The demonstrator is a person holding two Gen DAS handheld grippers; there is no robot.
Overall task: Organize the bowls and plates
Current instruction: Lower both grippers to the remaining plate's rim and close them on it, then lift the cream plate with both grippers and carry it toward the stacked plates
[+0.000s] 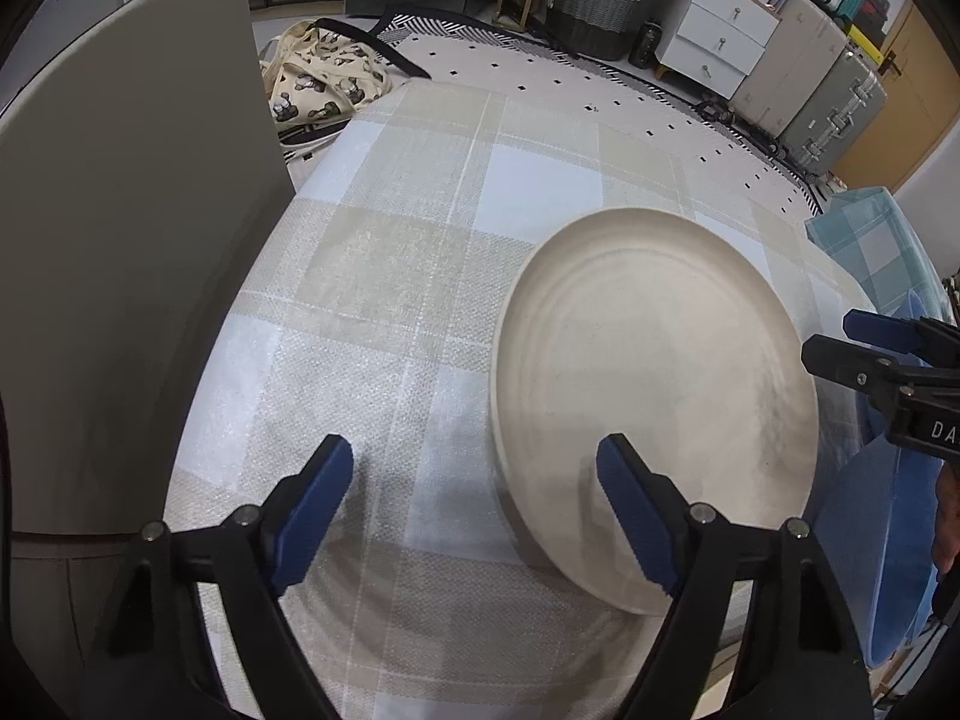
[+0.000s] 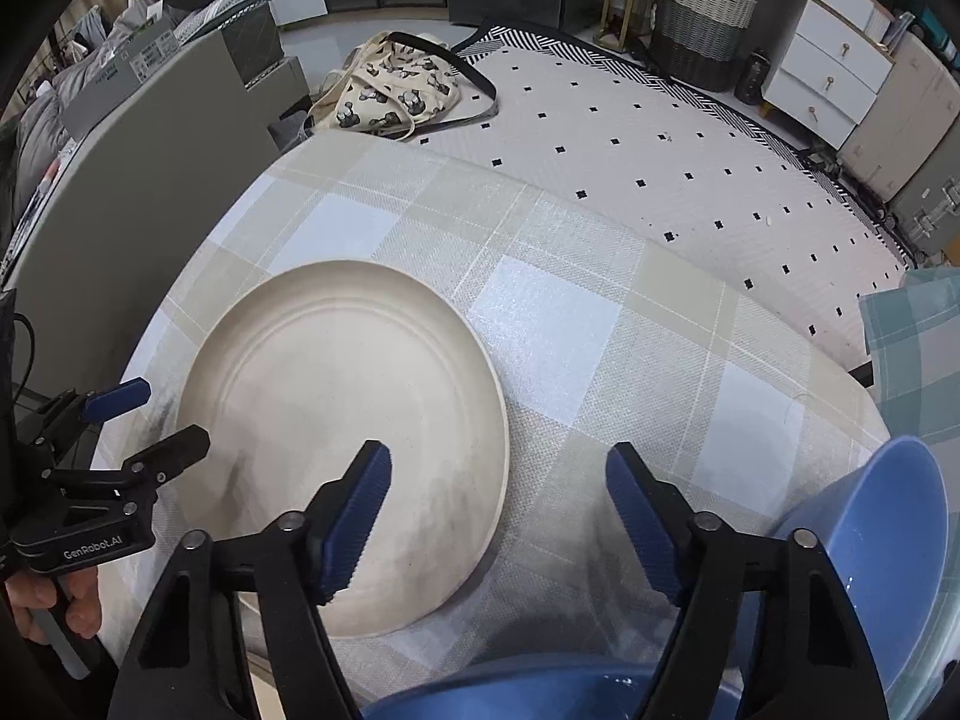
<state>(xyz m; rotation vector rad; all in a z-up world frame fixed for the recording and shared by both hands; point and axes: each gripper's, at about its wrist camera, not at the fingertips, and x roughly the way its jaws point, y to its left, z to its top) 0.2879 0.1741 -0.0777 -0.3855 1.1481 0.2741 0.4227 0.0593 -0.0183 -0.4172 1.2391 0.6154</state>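
The round cream-coloured ceramic plate (image 1: 654, 414) lay flat on the plaid-clothed worktop (image 1: 372, 312). The left tongs (image 1: 480, 510) stood released, straddling the plate's rim at 9 o'clock; the right tongs (image 2: 498, 516) stood released, straddling the rim at 3 o'clock. Neither pad pressed the rim. A glossy blue bowl (image 2: 870, 540) sat just beside, at 3 o'clock. To lift well, seat each rim deep between the pads, clench both together, and raise level.

1. We find open tablecloth (image 2: 600, 324) beyond and right of the cream plate (image 2: 342, 420).
2. Blue bowls (image 2: 870, 540) crowd our near right corner.
3. A grey panel (image 1: 132, 240) walls the left side.
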